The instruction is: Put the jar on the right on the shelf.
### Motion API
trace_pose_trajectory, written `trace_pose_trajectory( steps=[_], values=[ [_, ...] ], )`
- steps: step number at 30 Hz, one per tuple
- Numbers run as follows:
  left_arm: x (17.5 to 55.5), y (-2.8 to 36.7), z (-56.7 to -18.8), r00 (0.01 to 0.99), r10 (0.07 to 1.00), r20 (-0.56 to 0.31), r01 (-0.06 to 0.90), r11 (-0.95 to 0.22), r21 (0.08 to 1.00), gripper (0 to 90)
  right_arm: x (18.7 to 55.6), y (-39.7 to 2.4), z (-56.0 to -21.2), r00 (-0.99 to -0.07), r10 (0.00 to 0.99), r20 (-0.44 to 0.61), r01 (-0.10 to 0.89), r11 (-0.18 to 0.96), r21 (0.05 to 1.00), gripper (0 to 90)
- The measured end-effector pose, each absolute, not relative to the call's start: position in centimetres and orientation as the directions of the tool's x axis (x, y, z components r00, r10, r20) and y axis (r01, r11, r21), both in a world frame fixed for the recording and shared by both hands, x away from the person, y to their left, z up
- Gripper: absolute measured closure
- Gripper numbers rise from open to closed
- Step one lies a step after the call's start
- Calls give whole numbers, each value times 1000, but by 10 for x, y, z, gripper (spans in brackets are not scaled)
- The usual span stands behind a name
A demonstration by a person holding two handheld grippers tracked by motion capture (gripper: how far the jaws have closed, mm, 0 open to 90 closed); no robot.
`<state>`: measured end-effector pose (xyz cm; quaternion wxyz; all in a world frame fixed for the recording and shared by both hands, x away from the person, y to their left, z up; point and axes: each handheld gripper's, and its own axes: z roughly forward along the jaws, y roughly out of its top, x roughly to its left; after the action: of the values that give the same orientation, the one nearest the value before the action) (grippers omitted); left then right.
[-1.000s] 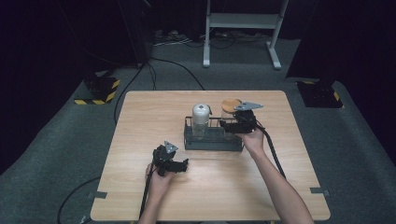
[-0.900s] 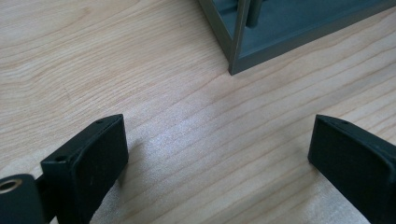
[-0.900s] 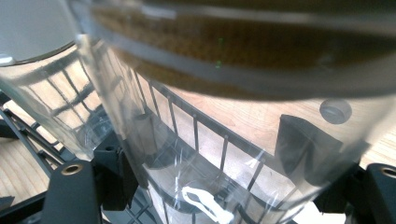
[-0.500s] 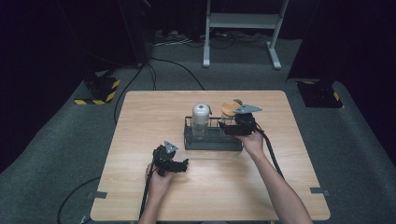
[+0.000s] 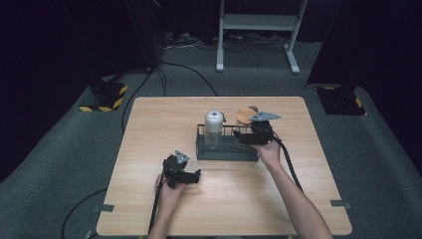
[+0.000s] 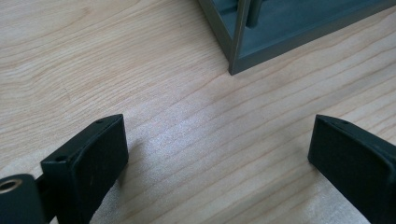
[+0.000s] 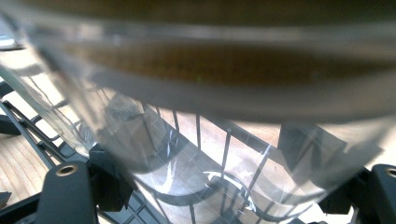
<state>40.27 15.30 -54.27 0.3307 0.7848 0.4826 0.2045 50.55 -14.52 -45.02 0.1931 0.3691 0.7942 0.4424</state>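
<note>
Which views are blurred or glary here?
Right gripper view: glass jar sits too close, smeared out of focus, with bright streaks across the glass. Left gripper view: sharp wood grain, soft sheen patch on the table. High view: table lit evenly, surroundings nearly black, slightly soft.

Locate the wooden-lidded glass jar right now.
High view: the wooden-lidded glass jar stands at the dark rack's right end, beside the grey-capped jar.

I can read no lettering anywhere — no label, brand or number on the glass jar, the rack or the table. The nearest thing to a sign is the yellow-and-black hazard striping (wordless) on the floor block beyond the table's far left corner.
</note>
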Motion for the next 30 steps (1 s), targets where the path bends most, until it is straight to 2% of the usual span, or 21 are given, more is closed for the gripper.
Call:
trace_pose_trajectory(
  steps=[14,30],
  values=[
    [403,153,-543,450,893,1,623,-315,716,50,505,-148,-449,-659,750,49,433,325,841,164],
    [403,153,-543,450,893,1,623,-315,716,50,499,-156,-438,-671,740,53,413,314,855,157]
  ],
)
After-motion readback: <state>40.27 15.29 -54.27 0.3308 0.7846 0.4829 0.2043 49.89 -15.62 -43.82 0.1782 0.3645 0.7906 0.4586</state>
